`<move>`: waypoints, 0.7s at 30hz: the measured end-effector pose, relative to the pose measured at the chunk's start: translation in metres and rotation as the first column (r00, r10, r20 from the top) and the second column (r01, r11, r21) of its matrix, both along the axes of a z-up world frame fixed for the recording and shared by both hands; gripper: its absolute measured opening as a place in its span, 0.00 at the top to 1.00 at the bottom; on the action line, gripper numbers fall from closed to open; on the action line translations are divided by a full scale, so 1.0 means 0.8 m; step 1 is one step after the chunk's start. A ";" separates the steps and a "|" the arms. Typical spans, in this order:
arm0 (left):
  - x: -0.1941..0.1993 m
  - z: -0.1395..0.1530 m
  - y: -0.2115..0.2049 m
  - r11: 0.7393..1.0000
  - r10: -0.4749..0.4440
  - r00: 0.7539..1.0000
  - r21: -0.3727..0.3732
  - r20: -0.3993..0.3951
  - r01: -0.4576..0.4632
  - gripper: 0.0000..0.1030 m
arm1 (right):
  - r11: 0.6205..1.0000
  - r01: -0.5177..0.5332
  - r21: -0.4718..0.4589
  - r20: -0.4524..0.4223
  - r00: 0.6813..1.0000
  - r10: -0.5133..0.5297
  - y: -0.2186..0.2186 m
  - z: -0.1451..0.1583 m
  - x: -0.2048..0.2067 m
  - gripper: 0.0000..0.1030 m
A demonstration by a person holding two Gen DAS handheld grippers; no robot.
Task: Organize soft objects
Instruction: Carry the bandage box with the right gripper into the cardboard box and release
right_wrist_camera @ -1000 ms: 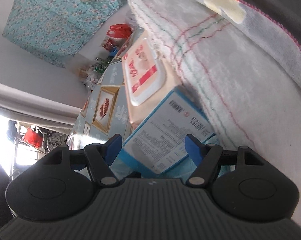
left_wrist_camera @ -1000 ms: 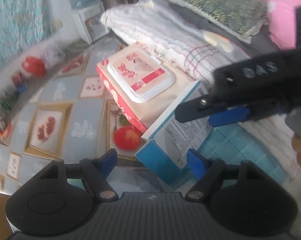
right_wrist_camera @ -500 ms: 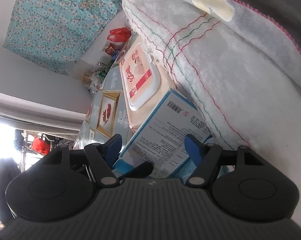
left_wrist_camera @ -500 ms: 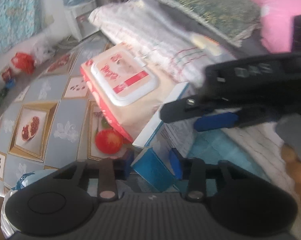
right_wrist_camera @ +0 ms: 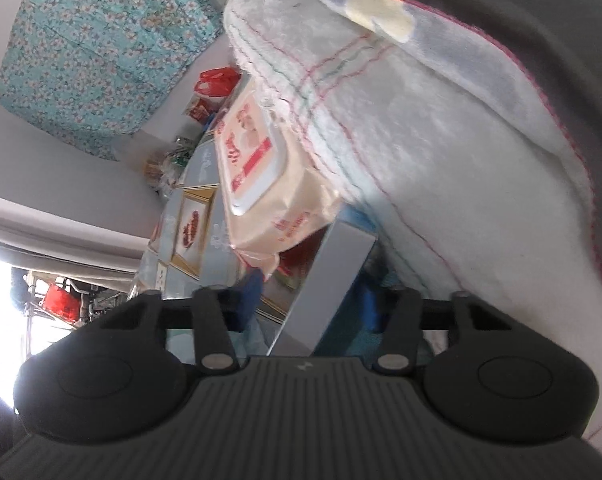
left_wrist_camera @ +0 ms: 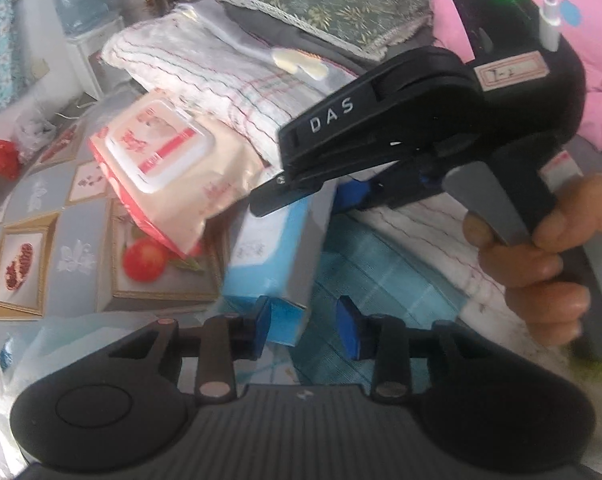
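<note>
Gripping blue-and-white box (left_wrist_camera: 273,252) at near corner: left gripper (left_wrist_camera: 303,322) jaws narrow, pads on it; right gripper (right_wrist_camera: 309,306) jaws closing around its far end | box tilted on bench (left_wrist_camera: 53,216) beside wipes pack (left_wrist_camera: 169,168) and folded towel (right_wrist_camera: 441,168) | likely light, thin card, crushable; hold edges | right gripper body reads "DAS"; box print illegible

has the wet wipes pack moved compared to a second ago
Yes. The wet wipes pack now tilts and overhangs the red fruit print on the tablecloth; earlier it lay flat, further back from that print.
</note>
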State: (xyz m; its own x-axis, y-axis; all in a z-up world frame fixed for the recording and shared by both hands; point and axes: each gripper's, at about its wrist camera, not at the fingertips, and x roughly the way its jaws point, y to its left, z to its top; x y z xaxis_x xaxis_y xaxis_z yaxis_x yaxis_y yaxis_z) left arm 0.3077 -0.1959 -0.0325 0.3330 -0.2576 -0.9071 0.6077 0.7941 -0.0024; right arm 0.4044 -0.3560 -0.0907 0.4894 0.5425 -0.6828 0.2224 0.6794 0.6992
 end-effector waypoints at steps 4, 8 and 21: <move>-0.002 0.001 0.005 1.000 -0.008 1.000 -0.013 -0.021 0.008 0.54 | 1.000 0.001 0.011 0.032 0.999 -0.001 -0.006 -0.006 -0.010 0.75; -0.004 0.007 0.006 1.000 -0.004 1.000 -0.016 0.013 0.005 0.34 | 0.999 -0.003 0.037 0.071 0.997 0.000 -0.012 -0.003 -0.019 0.77; 0.008 0.025 0.014 0.997 0.043 0.998 -0.066 0.041 -0.040 0.22 | 0.990 -0.101 0.097 0.242 0.967 0.075 -0.021 0.064 -0.058 0.82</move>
